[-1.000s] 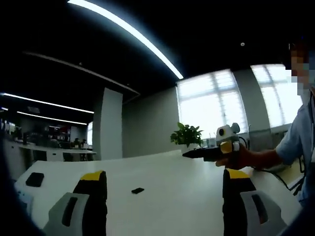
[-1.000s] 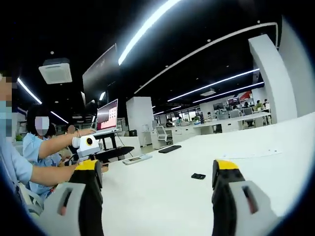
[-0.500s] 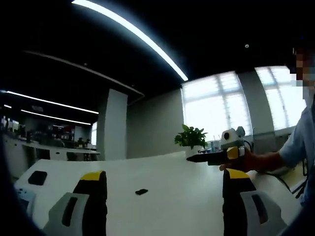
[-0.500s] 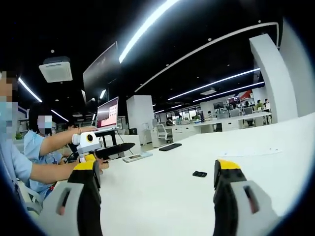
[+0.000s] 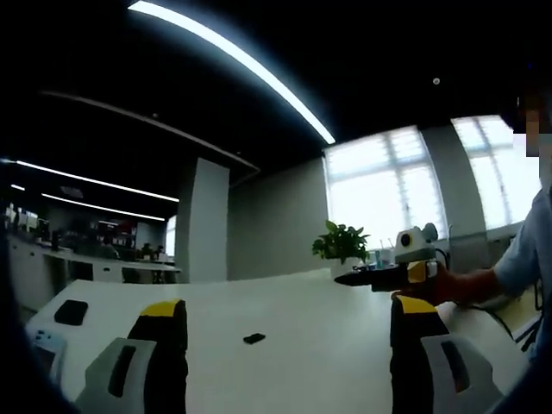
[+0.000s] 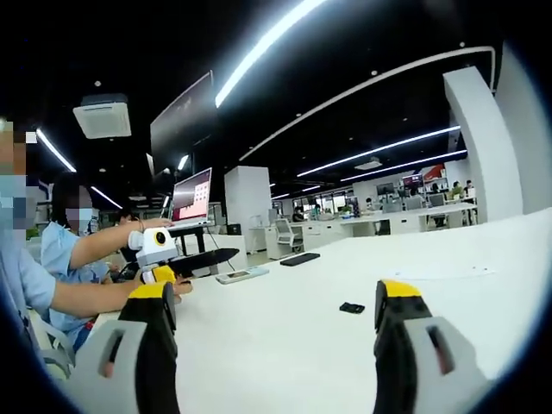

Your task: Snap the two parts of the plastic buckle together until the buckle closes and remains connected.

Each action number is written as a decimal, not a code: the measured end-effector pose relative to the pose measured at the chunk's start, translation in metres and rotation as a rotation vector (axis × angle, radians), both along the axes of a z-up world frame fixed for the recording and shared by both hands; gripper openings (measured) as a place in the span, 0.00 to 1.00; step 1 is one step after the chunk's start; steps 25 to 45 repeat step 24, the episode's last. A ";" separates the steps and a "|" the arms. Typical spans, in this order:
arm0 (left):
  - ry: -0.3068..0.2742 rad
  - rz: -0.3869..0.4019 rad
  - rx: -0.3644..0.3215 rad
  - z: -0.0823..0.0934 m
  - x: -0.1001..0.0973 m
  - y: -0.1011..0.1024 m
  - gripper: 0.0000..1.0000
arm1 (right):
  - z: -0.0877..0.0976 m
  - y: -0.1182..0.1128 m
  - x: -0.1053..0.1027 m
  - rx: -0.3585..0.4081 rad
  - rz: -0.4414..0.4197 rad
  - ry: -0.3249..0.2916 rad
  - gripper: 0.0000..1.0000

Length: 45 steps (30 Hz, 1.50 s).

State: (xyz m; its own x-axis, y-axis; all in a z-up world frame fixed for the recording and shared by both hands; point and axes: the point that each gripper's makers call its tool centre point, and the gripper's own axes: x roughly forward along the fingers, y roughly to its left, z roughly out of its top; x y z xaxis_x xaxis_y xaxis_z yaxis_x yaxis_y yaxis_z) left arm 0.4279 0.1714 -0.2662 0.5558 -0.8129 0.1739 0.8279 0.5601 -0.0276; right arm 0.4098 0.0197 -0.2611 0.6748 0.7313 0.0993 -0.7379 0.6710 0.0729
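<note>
- The left tongs [image 5: 289, 332] are wide open and hold nothing.
- A small black buckle [image 5: 254, 339] lies alone on the white tabletop [image 5: 328, 302], out ahead between the jaws.
- The right tongs [image 6: 280, 315] gape open too, holding nothing.

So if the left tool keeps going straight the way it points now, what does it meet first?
Probably the small black buckle piece lying on the white table: it sits ahead between the open jaws of the left tool, nothing in between. Depth is unclear.
</note>
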 end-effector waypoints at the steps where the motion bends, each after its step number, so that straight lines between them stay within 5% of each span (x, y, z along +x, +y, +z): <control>1: -0.001 0.001 0.000 0.000 0.000 0.001 1.00 | 0.000 -0.001 0.001 0.005 -0.001 0.006 0.97; 45: 0.029 -0.012 -0.058 0.004 -0.001 0.002 1.00 | 0.010 -0.009 0.010 0.070 -0.005 0.007 1.00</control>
